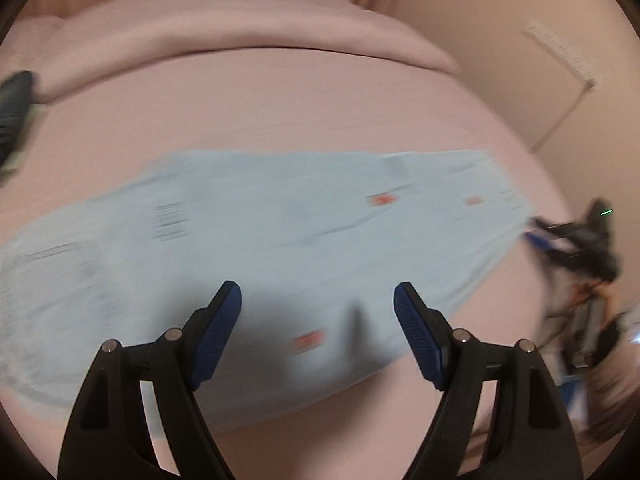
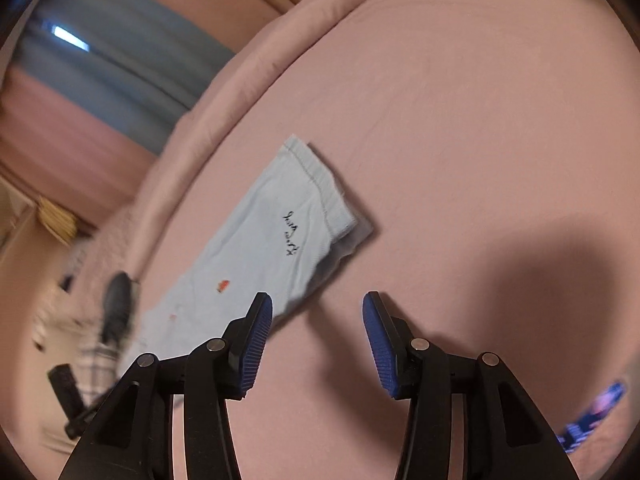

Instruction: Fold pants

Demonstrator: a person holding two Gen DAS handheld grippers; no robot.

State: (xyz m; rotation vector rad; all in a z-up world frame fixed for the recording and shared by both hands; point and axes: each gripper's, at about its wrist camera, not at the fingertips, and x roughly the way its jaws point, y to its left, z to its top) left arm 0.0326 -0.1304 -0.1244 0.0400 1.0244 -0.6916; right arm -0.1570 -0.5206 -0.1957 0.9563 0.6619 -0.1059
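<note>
Light blue pants (image 1: 256, 240) with small red marks and black print lie flat across the pink bed (image 1: 240, 120), folded lengthwise. My left gripper (image 1: 318, 300) is open and empty, hovering over the near edge of the pants. In the right wrist view the pants (image 2: 264, 248) stretch from the cuffs in the middle toward the lower left. My right gripper (image 2: 318, 312) is open and empty, just right of the pants' near edge, above bare sheet. The other gripper (image 1: 576, 240) shows blurred at the right end of the pants.
A rolled pink duvet (image 1: 224, 32) lies along the far side of the bed. A wall with a white panel (image 1: 560, 48) stands to the right. Blue curtains (image 2: 112, 64) hang beyond the bed. Blurred clutter (image 2: 80, 340) sits off the bed's left edge.
</note>
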